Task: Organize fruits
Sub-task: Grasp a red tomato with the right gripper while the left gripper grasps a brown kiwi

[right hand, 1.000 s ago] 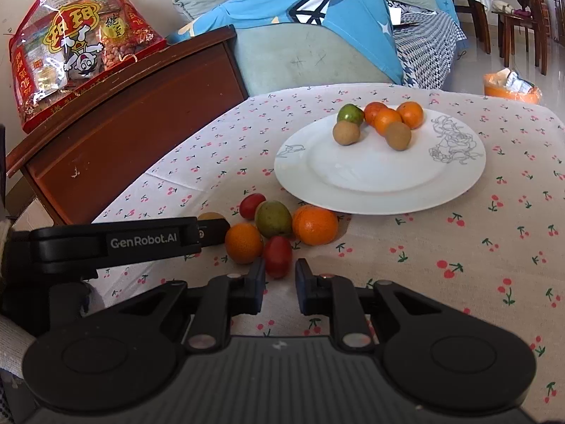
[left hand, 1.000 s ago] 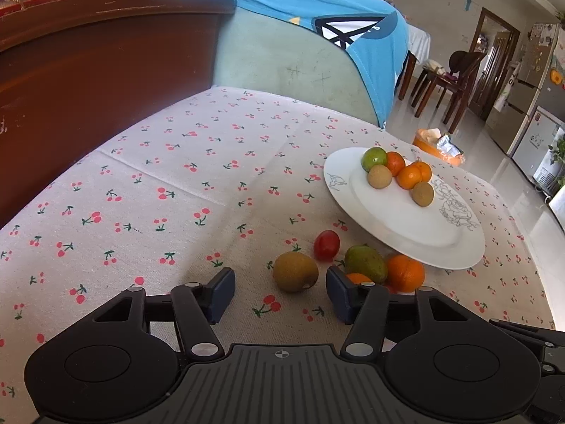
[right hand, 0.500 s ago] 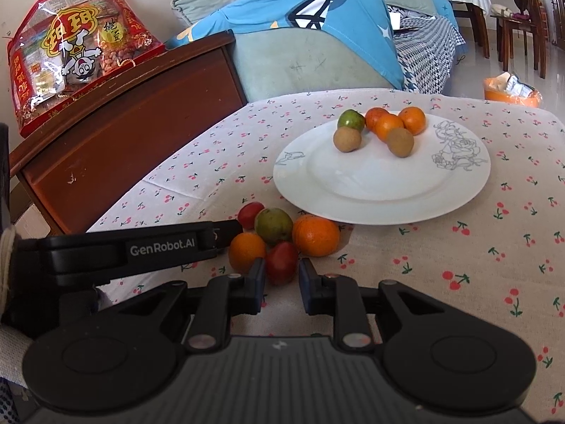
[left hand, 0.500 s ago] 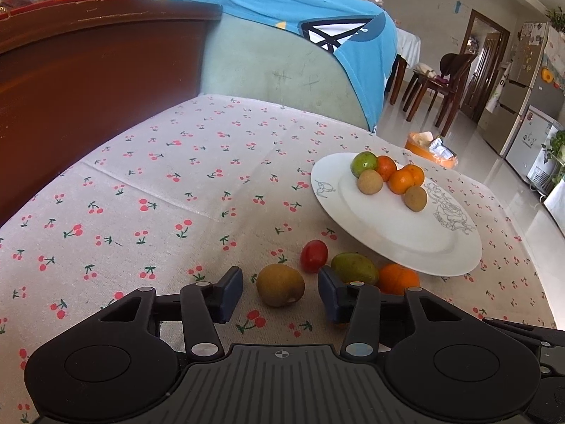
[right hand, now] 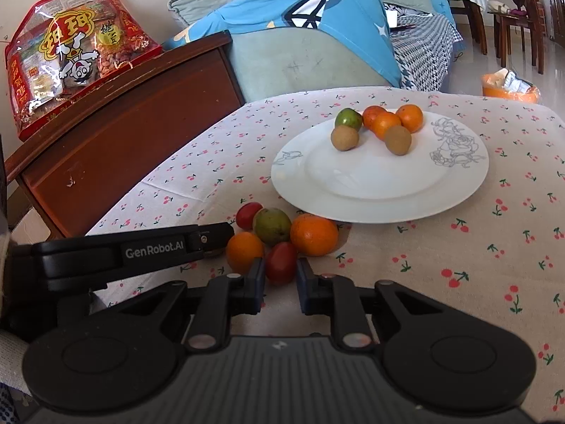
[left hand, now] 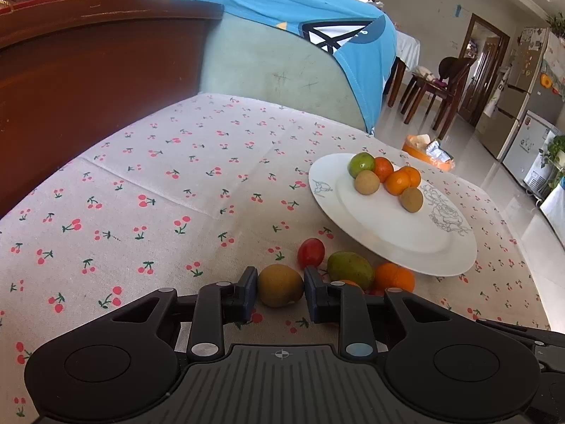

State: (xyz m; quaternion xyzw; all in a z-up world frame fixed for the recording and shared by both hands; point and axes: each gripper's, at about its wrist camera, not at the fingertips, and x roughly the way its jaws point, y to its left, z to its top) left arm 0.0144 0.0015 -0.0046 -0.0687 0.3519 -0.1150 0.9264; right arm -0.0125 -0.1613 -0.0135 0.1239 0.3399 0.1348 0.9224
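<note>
Left hand-held gripper [left hand: 279, 291] has its jaws closing in on a brownish-green round kiwi [left hand: 280, 285], and the pads look like they're already touching its sides. Right hand-held gripper [right hand: 280, 275] is pinching a small dark red oval fruit [right hand: 281, 262] sitting on the bench.

Both targets are part of a tight little cluster on the cherry-print tablecloth [left hand: 159, 183]: a small orange tangerine [right hand: 244, 251] just left of the red fruit, a bigger orange one [right hand: 313, 234] on its right, a green pear-shaped fruit [right hand: 272, 225] behind, and another red fruit [right hand: 248, 215] beyond that. The tangerine is practically touching the right gripper's left finger, so it's crowded in there.

Just behind the cluster is a big white round plate with grey line drawings [right hand: 353, 183], its near rim overhanging the big orange. Six fruits sit bunched at its far side.

Further out: a dark wooden cabinet [right hand: 123, 134] with a red snack bag [right hand: 70, 60] on top, and a sofa under a blue cloth [left hand: 300, 21].
</note>
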